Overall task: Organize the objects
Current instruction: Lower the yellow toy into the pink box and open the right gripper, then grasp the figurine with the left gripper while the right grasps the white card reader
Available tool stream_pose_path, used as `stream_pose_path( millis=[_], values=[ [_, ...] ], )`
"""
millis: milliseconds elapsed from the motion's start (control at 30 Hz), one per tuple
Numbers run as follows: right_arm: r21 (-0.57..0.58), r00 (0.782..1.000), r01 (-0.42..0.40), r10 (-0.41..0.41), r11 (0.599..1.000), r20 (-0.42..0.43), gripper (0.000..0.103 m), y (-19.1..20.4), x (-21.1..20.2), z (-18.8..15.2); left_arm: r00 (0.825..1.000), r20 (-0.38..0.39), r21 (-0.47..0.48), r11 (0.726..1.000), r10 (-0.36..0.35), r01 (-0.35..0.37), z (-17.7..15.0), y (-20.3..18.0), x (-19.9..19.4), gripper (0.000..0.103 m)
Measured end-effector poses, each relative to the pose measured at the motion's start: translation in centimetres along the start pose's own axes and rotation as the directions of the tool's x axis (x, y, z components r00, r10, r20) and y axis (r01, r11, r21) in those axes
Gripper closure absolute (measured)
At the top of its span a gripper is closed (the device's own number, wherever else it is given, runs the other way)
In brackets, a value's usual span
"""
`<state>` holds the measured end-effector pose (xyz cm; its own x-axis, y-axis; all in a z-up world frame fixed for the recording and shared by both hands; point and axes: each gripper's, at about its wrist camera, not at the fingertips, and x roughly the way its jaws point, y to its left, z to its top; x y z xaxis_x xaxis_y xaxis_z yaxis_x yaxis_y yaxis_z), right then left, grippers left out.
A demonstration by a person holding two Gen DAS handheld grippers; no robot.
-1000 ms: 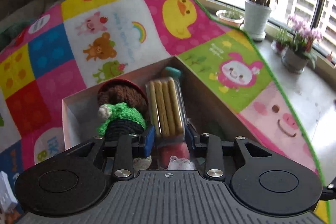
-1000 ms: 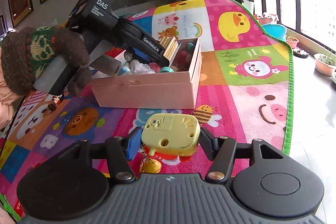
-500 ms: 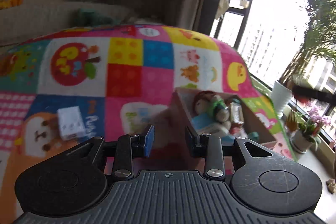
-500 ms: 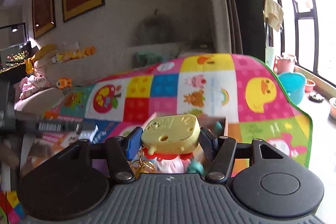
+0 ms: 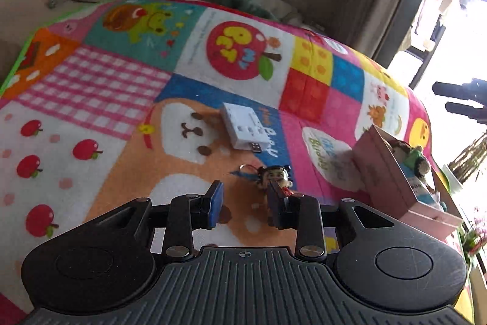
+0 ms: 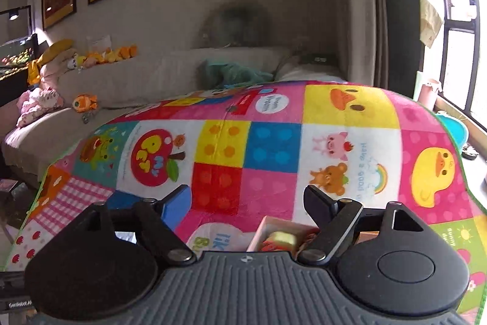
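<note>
Beside the pink box (image 5: 392,172), a doll keychain (image 5: 275,177) lies just ahead of the left gripper (image 5: 245,203), narrowed and empty; the right gripper (image 6: 248,203) is seen opening, nothing between, over the box; jaws should be widened before descent

Soft, matt fleece-like cloth for the patchwork blanket (image 5: 100,87), smooth white plastic on the small adapter (image 5: 245,130), matt pink cardboard in the box (image 5: 392,175), knitted yarn on the doll (image 5: 412,156) inside, ribbed matt black plastic on the hand-held gripper (image 5: 243,201).
</note>
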<state>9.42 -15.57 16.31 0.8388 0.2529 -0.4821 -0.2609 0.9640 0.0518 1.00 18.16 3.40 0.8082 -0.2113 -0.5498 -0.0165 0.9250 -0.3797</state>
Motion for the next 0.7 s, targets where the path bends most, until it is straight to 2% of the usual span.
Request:
stream_pose_path(
  millis=[133, 300, 367, 433, 500, 633, 700],
  values=[
    [-0.088, 0.996, -0.065, 0.059, 0.994, -0.069, 0.021, 4.5, 2.6, -2.1, 0.999, -0.024, 0.002, 0.999, -0.033, 0.034, 0.6, -0.7, 1.7, 0.068],
    [-0.076, 0.977, -0.134, 0.119, 0.988, -0.178, 0.021, 8.0, 6.9, -2.6, 0.996, -0.052, 0.032, 0.997, -0.068, 0.069, 0.9, -2.5, 4.2, 0.068],
    [-0.057, 0.965, -0.160, 0.144, 0.985, -0.220, 0.021, 9.0, 8.7, -2.4, 0.996, -0.076, 0.066, 0.996, -0.055, 0.060, 0.7, -3.3, 5.1, 0.068],
    [-0.030, 0.944, -0.200, 0.185, 0.979, -0.275, 0.020, 10.0, 10.6, -2.1, 0.995, -0.095, 0.100, 0.995, -0.015, 0.025, 0.1, -3.7, 5.9, 0.067],
    [0.009, 0.919, -0.228, 0.218, 0.974, -0.330, 0.020, 11.4, 12.7, -1.9, 0.995, -0.104, 0.117, 0.993, -0.008, 0.020, -0.5, -3.7, 6.4, 0.067],
    [0.092, 0.844, -0.257, 0.270, 0.962, -0.464, 0.020, 14.6, 18.0, -2.7, 0.995, -0.095, 0.095, 0.995, -0.028, 0.038, -0.5, -3.2, 6.2, 0.067],
    [0.106, 0.830, -0.239, 0.260, 0.965, -0.494, 0.020, 15.9, 20.2, -3.3, 0.995, -0.093, 0.080, 0.996, -0.041, 0.048, -0.5, -2.9, 6.2, 0.067]
  ],
)
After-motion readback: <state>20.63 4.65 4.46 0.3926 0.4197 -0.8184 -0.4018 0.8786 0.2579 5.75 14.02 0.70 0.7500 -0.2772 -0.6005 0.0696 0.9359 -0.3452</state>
